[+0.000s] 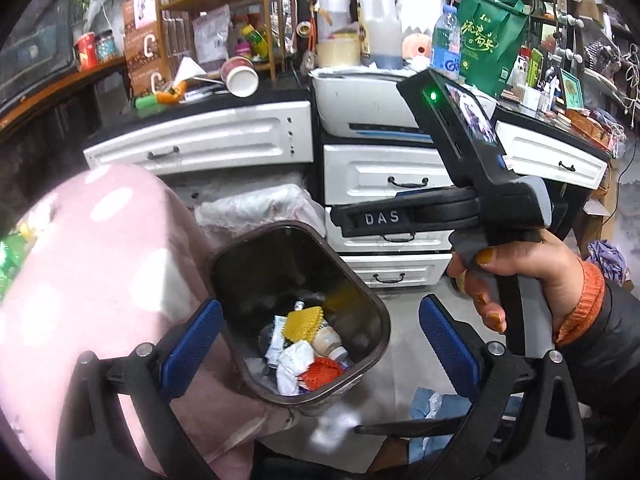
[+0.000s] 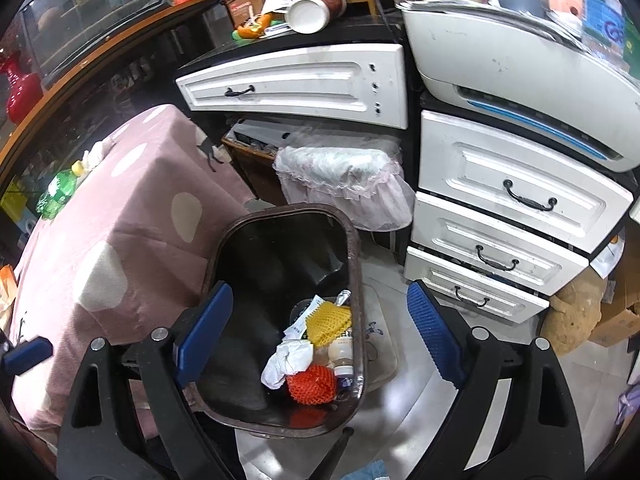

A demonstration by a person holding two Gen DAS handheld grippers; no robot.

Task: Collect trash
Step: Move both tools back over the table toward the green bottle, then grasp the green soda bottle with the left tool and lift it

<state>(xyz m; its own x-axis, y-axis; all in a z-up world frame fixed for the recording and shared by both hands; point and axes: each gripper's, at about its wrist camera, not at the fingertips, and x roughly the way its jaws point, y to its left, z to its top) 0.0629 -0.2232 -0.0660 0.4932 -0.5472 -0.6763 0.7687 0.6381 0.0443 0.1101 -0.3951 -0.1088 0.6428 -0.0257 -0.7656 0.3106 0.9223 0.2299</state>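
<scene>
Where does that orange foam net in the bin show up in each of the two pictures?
Left wrist view: the orange foam net lies low in the middle, at the near end of the trash bin, right of the crumpled white paper.
Right wrist view: the net sits low centre, in the bin, below the yellow foam net.
Shared landmark: the white drawer with a black handle above the bin.

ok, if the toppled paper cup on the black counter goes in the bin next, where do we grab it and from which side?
Grip the paper cup across its side wall near the middle, coming down from above with the jaws straddling it. It lies on its side on the black counter, its open white mouth facing the camera, so the rounded wall is exposed on top. Probably avoid pinching the thin rim: it would likely buckle.
</scene>
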